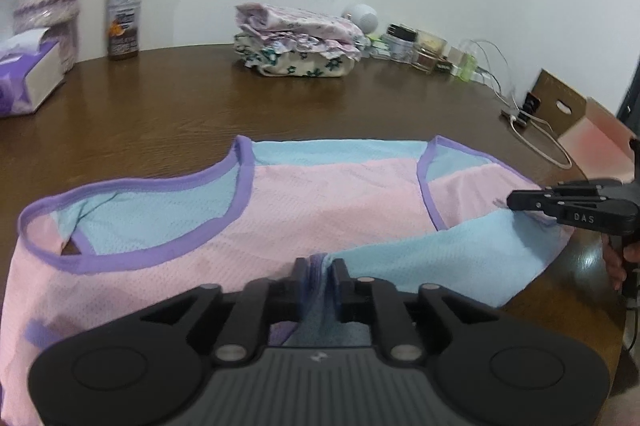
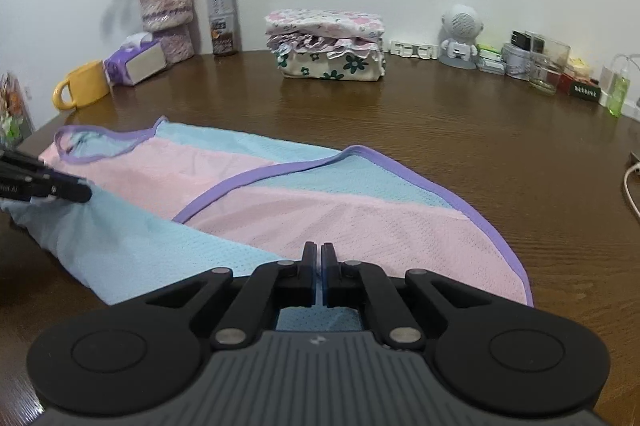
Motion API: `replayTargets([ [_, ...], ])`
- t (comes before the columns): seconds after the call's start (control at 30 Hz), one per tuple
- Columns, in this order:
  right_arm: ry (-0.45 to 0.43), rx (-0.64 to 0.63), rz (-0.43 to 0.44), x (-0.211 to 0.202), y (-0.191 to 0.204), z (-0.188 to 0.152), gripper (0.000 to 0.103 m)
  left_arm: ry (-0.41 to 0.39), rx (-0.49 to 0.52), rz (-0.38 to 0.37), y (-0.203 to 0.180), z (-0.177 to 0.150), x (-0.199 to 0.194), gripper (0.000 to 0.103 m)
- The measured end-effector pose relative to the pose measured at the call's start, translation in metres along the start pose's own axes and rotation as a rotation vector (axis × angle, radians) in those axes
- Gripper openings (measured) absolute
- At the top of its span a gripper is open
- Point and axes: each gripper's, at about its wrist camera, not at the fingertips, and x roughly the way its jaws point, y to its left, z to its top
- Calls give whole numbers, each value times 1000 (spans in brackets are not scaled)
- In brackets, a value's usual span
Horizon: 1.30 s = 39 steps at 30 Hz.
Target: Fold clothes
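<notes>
Left wrist view: the left tool [image 1: 320, 266] sits low over the near edge of a pink, blue and purple mesh vest [image 1: 312, 202] spread flat on the brown desk [image 1: 280, 98]. A bunched fold of the vest's hem stands between its fingers [image 1: 299, 268], which pinch it. At the right, the right tool [image 1: 514, 204] comes in from the side, clamped on the vest's blue edge near the desk's rim. Behind the vest, well apart, lies a stack of folded clothes [image 1: 296, 40]; a bottle [image 1: 125, 6] and a tissue box [image 1: 28, 78] stand at the far left.

Right wrist view: the right tool [image 2: 319, 252] is clenched, its fingers [image 2: 308, 258] nearly meeting on the thin blue hem of the vest [image 2: 320, 210]. The left tool [image 2: 82, 191] enters from the left edge, gripping the vest's blue part. The folded clothes [image 2: 326, 44] rest near the wall, with a yellow mug [image 2: 80, 90] and a vase of flowers [image 2: 166, 10] to the left.
</notes>
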Motion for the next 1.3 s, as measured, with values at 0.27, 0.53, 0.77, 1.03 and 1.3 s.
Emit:
replayTargets([
  [0.27, -75, 159, -8, -40, -28, -2, 8, -99, 69, -68, -29, -7, -27, 43],
  [0.53, -37, 33, -41, -28, 11, -17, 28, -35, 72, -51, -41, -14, 3, 42],
  [0.77, -2, 7, -99, -26, 13, -36, 29, -61, 43, -68, -33, -23, 1, 42],
  [1.03, -30, 20, -144, -38, 2, -49, 32, -65, 37, -79, -22, -40, -29, 46],
  [1.3, -31, 25, -150, -38, 0, -49, 32, -97, -46, 43, 2, -59, -55, 33],
])
